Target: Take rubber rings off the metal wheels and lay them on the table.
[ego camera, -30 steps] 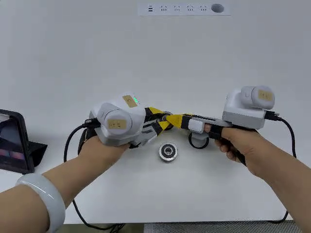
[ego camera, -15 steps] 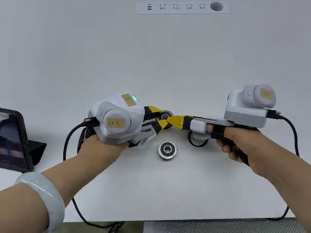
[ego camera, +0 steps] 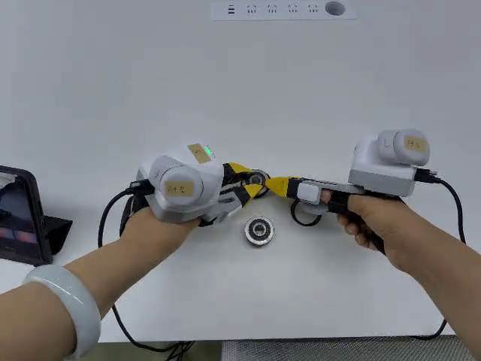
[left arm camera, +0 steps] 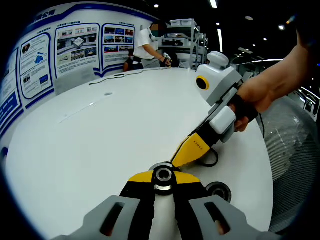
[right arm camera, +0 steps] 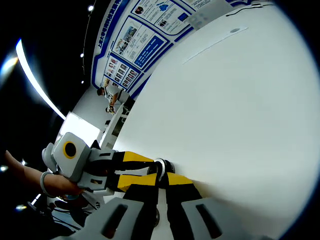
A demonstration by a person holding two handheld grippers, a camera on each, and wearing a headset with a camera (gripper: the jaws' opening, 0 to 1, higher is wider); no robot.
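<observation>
Head view: white bench [ego camera: 225, 98], power strip [ego camera: 278, 10] at its far edge, tablet [ego camera: 19, 218] propped at its left edge. Left gripper [ego camera: 249, 184], held in the hand with a pale bracelet [ego camera: 68, 304] on its wrist, was over the middle of the bench, jaws clamped on a wheel [ego camera: 256, 178] held clear of the surface. Right gripper [ego camera: 272, 184] pointed in from the right, its yellow tips meeting the rim of that wheel. A second wheel [ego camera: 259, 232] lay flat on the bench just in front of the two grippers, toward the front edge. One loose black ring [ego camera: 304, 218] lay on the bench under the right gripper, just right of the second wheel and apart from it. Left gripper view: the clamped wheel sat centred between the yellow pads, hub facing the camera, a dark band around its rim; the right gripper's tip touched its upper right edge. Right gripper view: jaws drawn together against the wheel's rim, only a thin dark line between them; whether they pinched the rubber band could not be told.
</observation>
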